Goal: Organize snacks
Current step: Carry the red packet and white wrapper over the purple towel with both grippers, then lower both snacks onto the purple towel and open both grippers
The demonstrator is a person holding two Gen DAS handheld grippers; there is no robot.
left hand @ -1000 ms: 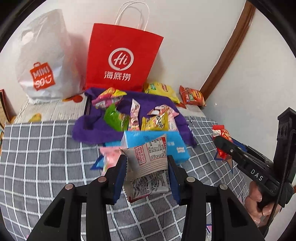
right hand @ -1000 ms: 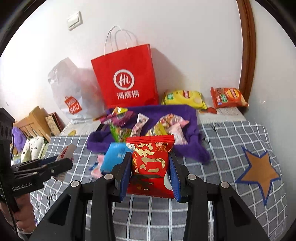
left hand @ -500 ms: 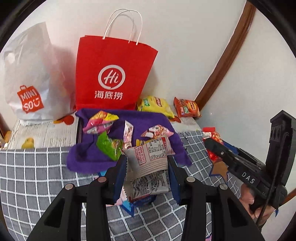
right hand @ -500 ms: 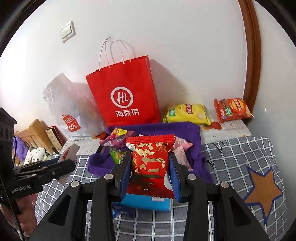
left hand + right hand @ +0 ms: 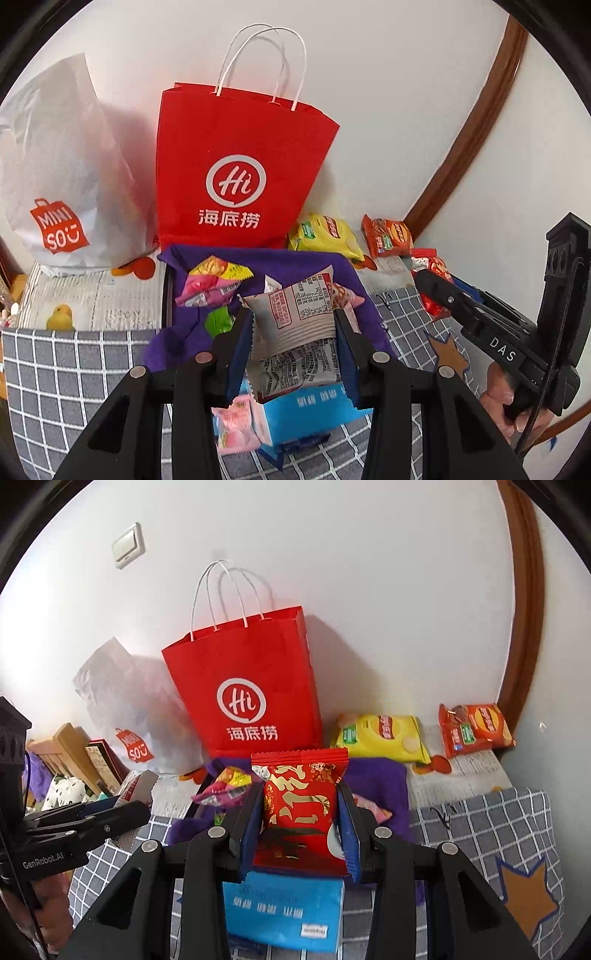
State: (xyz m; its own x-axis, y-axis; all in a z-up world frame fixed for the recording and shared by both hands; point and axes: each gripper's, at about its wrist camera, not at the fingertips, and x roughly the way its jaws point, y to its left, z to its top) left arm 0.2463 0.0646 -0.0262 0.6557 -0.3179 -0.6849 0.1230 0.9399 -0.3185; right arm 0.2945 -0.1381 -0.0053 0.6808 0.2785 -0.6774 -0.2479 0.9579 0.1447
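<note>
My left gripper (image 5: 293, 347) is shut on a grey snack packet (image 5: 295, 328) with printed text, held above a blue packet (image 5: 306, 413) and a pink packet (image 5: 236, 421). My right gripper (image 5: 301, 830) is shut on a red and gold snack packet (image 5: 301, 805), held above the blue packet (image 5: 284, 908). Both are raised in front of the upright red paper bag (image 5: 236, 166) (image 5: 247, 686) by the wall. Several small snacks lie on a purple cloth (image 5: 258, 262) (image 5: 376, 779) below the bag. The right gripper shows at the right of the left wrist view (image 5: 436, 284).
A white plastic bag (image 5: 55, 166) stands left of the red bag. A yellow chip bag (image 5: 384, 734) and an orange chip bag (image 5: 476, 727) lie by the wall at the right. A grey checked cloth (image 5: 498, 823) covers the surface. A brown frame (image 5: 524, 590) runs up the wall.
Both grippers have risen with their packets and moved towards the red bag, which now looms larger. The blue packet has slid lower in both views.
</note>
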